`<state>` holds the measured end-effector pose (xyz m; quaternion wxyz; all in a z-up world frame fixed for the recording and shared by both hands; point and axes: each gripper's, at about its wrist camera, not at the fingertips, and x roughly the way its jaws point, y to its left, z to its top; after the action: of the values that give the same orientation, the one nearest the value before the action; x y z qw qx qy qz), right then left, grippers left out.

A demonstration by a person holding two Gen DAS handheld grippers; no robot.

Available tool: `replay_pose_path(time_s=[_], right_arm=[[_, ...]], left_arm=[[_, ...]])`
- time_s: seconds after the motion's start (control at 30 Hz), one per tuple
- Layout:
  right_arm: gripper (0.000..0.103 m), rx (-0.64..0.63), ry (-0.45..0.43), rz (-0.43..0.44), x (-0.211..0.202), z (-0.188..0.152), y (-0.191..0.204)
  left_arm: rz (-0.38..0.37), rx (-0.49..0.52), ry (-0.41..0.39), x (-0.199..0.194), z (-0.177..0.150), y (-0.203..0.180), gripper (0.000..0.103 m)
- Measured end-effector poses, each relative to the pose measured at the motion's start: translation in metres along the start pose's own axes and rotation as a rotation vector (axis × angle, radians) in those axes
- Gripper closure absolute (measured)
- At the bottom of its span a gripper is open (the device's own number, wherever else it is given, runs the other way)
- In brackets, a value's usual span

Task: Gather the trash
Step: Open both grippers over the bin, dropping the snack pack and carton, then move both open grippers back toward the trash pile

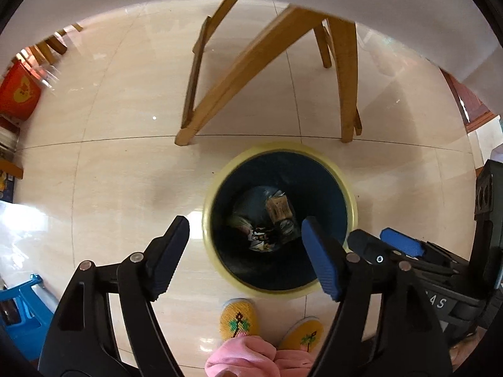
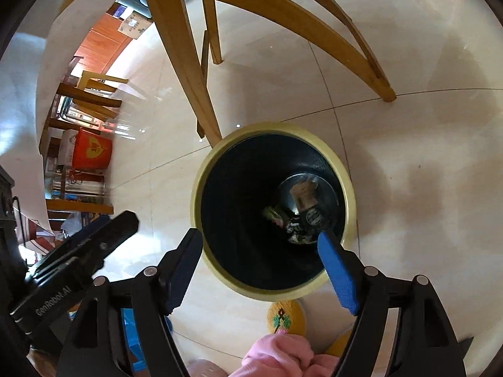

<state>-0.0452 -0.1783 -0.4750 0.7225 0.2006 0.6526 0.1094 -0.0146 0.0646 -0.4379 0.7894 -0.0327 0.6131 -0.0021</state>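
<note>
Hovering over the floor, both grippers pointed down at the trash bin [image 1: 279,220], a round bin with a pale yellow rim and a dark blue inside, which stood upright on the tiled floor [image 1: 110,172] just in front of the person's yellow slippers [image 1: 239,317].

In the left wrist view, the left gripper [image 1: 245,248] had its jaws released and spread wide with nothing between them; the bin's mouth sat right of centre in the frame, so one blue pad overlapped the opening while the other hung over bare tile to the bin's left.

In the right wrist view, the right gripper [image 2: 261,260] was likewise released and empty, and the bin [image 2: 273,210] filled the lower middle of the frame, its mouth lying almost squarely between the two fingers. Judged from that, the right hand was the better centred over the opening, with the left gripper's body showing at the lower left of that frame, just beside it.

Scraps of trash [image 1: 270,223] lay at the bottom of the bin: what looked like a brown carton and some crumpled wrappers, too dark to name further. Wooden chair legs [image 1: 251,72] stood beyond the bin, in the upper half of both views.

With both jaws empty, the drop looked done, and the coming move would likely carry the grippers away from the bin toward more trash, none of which showed on the visible floor.
</note>
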Motion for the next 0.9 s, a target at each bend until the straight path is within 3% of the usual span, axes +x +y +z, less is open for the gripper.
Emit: replay_pose_path(time_s=[0.17, 0.33, 0.57, 0.9], right_arm=[[0.026, -0.021, -0.025, -0.008, -0.039, -0.005, 0.013], [0.026, -0.056, -0.053, -0.026, -0.114, -0.018, 0.040], [0.026, -0.118, -0.118, -0.042, -0.237, -0.025, 0.089], [0.026, -0.214, -0.254, -0.004, -0.424, -0.029, 0.154]], left_arm=[[0.029, 0.019, -0.031, -0.037, -0.001, 0.001, 0.026], [0.036, -0.006, -0.037, -0.097, 0.001, -0.001, 0.023], [0.081, -0.038, -0.059, -0.222, 0.007, -0.007, 0.022], [0.112, -0.041, -0.165, -0.400, 0.015, -0.030, 0.022]])
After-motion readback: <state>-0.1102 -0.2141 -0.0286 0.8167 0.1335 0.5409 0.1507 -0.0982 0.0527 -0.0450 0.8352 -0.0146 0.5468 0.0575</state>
